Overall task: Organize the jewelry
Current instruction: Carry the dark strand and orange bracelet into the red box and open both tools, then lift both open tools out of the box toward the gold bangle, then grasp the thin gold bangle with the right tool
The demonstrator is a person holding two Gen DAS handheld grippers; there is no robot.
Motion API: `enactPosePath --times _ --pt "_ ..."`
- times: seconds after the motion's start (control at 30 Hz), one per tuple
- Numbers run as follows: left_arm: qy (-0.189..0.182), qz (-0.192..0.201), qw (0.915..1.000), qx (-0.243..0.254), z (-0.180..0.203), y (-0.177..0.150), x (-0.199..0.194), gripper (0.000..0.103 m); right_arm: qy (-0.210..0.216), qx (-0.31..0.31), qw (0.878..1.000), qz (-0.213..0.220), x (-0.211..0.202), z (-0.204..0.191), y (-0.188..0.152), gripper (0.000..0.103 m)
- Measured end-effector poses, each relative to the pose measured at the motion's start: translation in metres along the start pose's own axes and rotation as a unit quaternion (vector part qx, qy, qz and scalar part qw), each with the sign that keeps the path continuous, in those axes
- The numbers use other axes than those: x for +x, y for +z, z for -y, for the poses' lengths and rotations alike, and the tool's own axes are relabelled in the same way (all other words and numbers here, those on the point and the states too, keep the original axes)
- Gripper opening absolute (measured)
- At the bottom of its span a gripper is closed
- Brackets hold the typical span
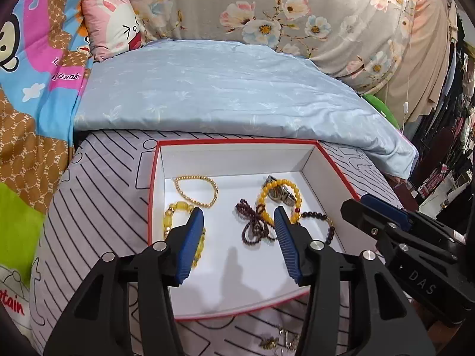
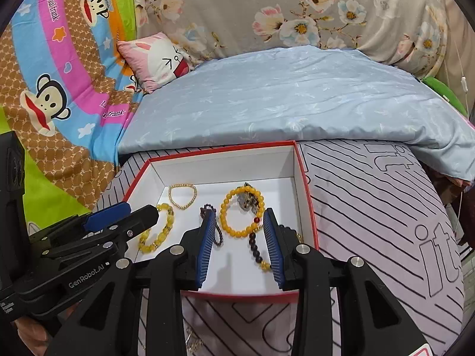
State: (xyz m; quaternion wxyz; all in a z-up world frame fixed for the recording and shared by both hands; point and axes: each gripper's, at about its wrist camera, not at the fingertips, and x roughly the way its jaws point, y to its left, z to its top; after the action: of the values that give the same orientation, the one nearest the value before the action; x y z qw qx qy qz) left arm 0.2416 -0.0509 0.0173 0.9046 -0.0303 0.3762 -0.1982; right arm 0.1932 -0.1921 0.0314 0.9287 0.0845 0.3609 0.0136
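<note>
A red-edged white box [image 1: 234, 154] [image 2: 302, 184] lies on the striped cover and holds jewelry: a gold bead bracelet [image 1: 196, 191] [image 2: 181, 195], a chunky yellow bracelet [image 1: 172, 216] [image 2: 157, 231], a dark red bead strand [image 1: 252, 222] [image 2: 218, 234], an amber bead bracelet [image 1: 279, 192] [image 2: 237, 228] over a watch [image 1: 282, 194] [image 2: 245, 200], and a dark bead bracelet [image 1: 323, 222] [image 2: 256, 252]. My left gripper [image 1: 239, 216] hovers open and empty over the box. My right gripper [image 2: 239, 216] hovers open and empty over the box's right part.
Small gold pieces [image 1: 279, 341] [image 2: 193, 341] lie on the striped cover in front of the box. A light blue quilt [image 1: 222, 89] lies behind the box, with a pink cushion [image 1: 112, 26] and floral bedding [image 1: 282, 9] beyond. Hanging clothes [image 1: 454, 89] are at the right.
</note>
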Motion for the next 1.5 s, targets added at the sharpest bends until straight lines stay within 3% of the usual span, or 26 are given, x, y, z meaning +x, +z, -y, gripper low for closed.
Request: enactPosePath --times 0.33,0.8,1.13,1.5 --pt "-0.002 0.001 1.0 -0.007 0.002 -0.024 -0.034 0.048 -0.014 -0.009 1.0 0.001 -0.037 -0.007 -0.028 0.034" --pt "0.007 -0.03 0.9994 -0.018 -0.006 -0.08 -0.067 0.048 -0.018 -0.005 0.999 -0.05 -0.068 -0.008 -0.1 0.034" --pt "0.007 -0.06 0.9979 -0.024 -0.006 -0.112 -0.072 0.048 -0.008 0.0 0.995 -0.1 -0.067 -0.012 -0.147 0.03" --pt "0.008 -0.08 0.9966 -0.021 -0.004 -0.132 -0.071 0.048 -0.014 -0.014 0.993 -0.12 -0.056 -0.02 -0.161 0.019"
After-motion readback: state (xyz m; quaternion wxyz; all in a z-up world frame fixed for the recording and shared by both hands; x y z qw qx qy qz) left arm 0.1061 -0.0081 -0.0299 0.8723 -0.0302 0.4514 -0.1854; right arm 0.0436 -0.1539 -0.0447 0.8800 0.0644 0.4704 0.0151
